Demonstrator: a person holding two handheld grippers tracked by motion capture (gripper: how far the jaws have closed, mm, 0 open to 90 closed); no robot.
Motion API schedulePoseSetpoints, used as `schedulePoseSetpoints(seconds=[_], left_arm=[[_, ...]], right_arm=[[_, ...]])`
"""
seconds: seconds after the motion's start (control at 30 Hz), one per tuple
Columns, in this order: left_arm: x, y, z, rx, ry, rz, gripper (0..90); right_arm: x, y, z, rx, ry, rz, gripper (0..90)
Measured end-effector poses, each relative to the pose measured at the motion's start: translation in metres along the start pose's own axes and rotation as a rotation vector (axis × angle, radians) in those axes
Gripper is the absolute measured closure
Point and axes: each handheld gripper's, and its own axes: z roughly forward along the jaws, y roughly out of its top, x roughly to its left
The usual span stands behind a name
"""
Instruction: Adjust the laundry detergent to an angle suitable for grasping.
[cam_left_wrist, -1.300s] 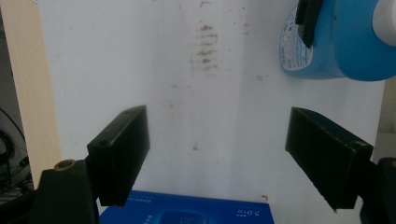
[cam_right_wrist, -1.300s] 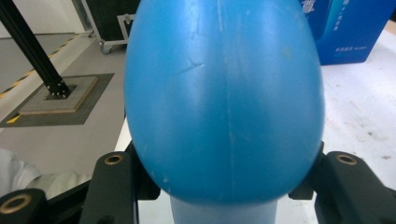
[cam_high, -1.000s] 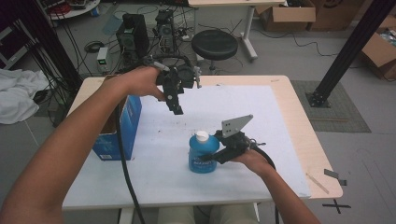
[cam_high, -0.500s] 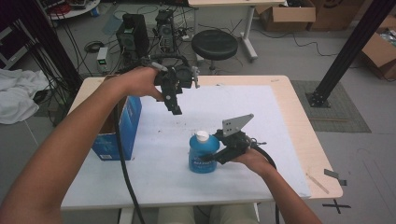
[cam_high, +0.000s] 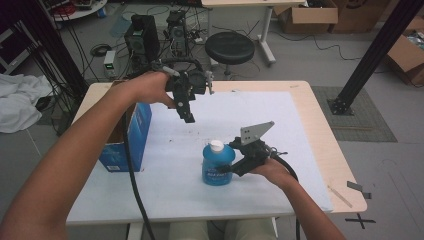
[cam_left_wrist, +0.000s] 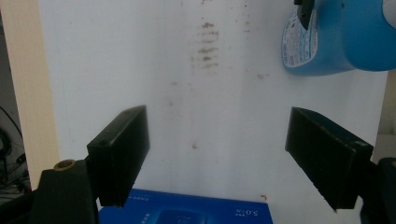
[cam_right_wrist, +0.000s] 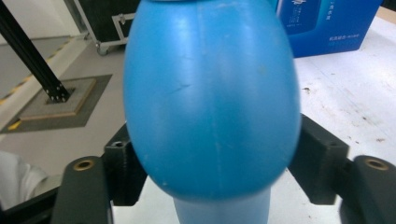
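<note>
Blue bottle (cam_high: 218, 167), white cap, upright, pinched by right gripper (cam_high: 231, 168); left gripper (cam_high: 188, 114) fingers spread

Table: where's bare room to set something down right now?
The white mat is bare on its right half, from the bottle out to the right edge. The front-left strip between the blue box and the bottle is also open. It is crowded mid-table: the right hand-held gripper clamps the bottle, and the left hand-held gripper hangs open above the mat's back left.
</note>
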Motion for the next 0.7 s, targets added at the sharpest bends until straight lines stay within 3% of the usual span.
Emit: schedulePoseSetpoints(seconds=[0.5,0.7], left_arm=[[0.001,0.001,0.0,-0.001,-0.001,-0.004,22.4],[0.001,0.002,0.0,-0.001,-0.002,-0.004,22.3]], right_arm=[[0.001,-0.002,-0.009,-0.005,-0.009,0.018,25.6],[0.002,-0.004,-0.017,0.0,-0.025,0.031,19.6]])
